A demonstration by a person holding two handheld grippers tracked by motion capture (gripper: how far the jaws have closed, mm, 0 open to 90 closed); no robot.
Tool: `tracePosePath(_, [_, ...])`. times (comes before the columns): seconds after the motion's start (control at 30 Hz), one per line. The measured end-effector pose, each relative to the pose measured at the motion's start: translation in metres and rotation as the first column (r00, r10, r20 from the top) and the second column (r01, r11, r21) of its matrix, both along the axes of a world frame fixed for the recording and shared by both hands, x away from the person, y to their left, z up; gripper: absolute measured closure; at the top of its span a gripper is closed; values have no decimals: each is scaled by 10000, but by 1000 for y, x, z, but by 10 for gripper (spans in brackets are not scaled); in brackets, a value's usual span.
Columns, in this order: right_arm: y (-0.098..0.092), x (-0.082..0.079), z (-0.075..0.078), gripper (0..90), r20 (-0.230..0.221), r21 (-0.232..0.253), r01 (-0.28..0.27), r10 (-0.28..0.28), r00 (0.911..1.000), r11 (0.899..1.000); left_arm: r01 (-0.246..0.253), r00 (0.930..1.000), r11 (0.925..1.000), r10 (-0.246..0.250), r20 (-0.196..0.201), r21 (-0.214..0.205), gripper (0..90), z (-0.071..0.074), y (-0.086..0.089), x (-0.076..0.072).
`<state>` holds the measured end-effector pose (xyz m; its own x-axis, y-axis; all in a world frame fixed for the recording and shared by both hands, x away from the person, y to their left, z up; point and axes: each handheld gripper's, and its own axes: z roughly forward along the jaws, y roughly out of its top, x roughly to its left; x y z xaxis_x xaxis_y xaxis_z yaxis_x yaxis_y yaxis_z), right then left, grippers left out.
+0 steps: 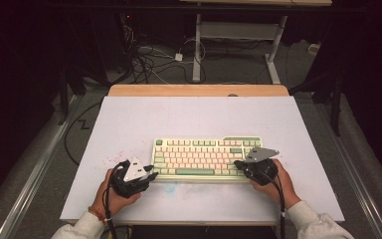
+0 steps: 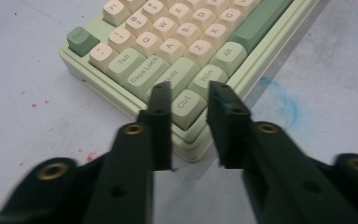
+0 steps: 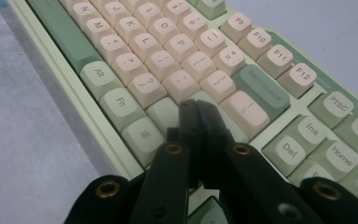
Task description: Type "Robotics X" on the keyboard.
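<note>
A pale green keyboard (image 1: pixel 206 159) with cream and green keys lies on the white board near its front edge. My left gripper (image 1: pixel 150 172) is at the keyboard's front left corner. In the left gripper view (image 2: pixel 189 91) its jaws stand a little apart above the Ctrl key (image 2: pixel 185 108), with nothing between them. My right gripper (image 1: pixel 238 163) rests over the keyboard's right end. In the right gripper view (image 3: pixel 198 105) its jaws are pressed together, tips low over the keys just below Backspace (image 3: pixel 265 93), holding nothing.
The white board (image 1: pixel 179 114) covers a wooden table (image 1: pixel 199 90). Red specks (image 1: pixel 112 158) and a faint blue smear (image 2: pixel 284 100) mark the board by the keyboard's left end. Cables (image 1: pixel 149 62) and a desk frame (image 1: pixel 238 35) stand on the floor beyond.
</note>
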<state>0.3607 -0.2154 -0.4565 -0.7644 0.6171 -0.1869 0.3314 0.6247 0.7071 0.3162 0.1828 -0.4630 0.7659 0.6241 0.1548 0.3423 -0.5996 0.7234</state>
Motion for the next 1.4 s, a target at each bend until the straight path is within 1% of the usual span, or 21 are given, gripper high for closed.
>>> tracePosePath(0.07, [0,0,0,899,14,-3,-7,7,10000,10000,64,9999,10000,-63,-155,67,837,1,-2,2])
tracePosePath(0.13, [0,0,0,899,34,-13,17,-17,10000,10000,90,9995,10000,-90,-315,-4,873,2,-5,4])
tracePosePath(0.27, [1,0,0,899,62,-25,11,-11,10000,10000,26,9991,9999,-31,-428,-110,874,9,-11,10])
tracePosePath(0.43, [1,-1,0,899,92,-54,2,-2,10000,10000,218,9986,9997,-221,-479,-59,874,17,-24,18])
tracePosePath(0.47, [1,-1,0,899,93,-48,5,-4,10000,10000,259,9981,9996,-263,-549,-86,874,17,-26,20])
tracePosePath(0.5, [1,-1,0,899,93,-41,7,-7,10000,10000,298,9976,9995,-302,-616,-74,873,17,-29,21])
tracePosePath(0.6, [1,-1,-1,899,114,-52,0,1,9999,10000,381,9972,9992,-374,-652,95,874,17,-34,25])
tracePosePath(0.77, [1,-1,-1,899,117,-68,25,-24,9999,10000,544,9962,9984,-531,-687,163,874,19,-43,29])
tracePosePath(0.8, [1,-1,-1,898,120,-78,28,-27,9999,10000,565,9961,9980,-544,-688,286,873,19,-45,31])
tracePosePath(0.93, [1,-1,-1,899,135,-102,32,-31,9999,9999,652,9948,9970,-616,-813,424,873,19,-53,37])
tracePosePath(1.2, [1,-2,-1,899,145,-95,22,-20,9999,10000,853,9923,9945,-792,-956,607,872,19,-67,47])
tracePosePath(1.23, [1,-2,-1,899,125,-87,56,-55,9999,9999,908,9913,9938,-840,-1016,643,872,19,-69,48])
tracePosePath(1.27, [1,-2,-1,899,126,-89,51,-50,9999,9999,917,9916,9932,-845,-980,719,872,18,-70,48])
tracePosePath(1.4, [2,-2,-1,899,144,-108,53,-51,9999,9999,959,9906,9917,-867,-1059,852,871,15,-75,51])
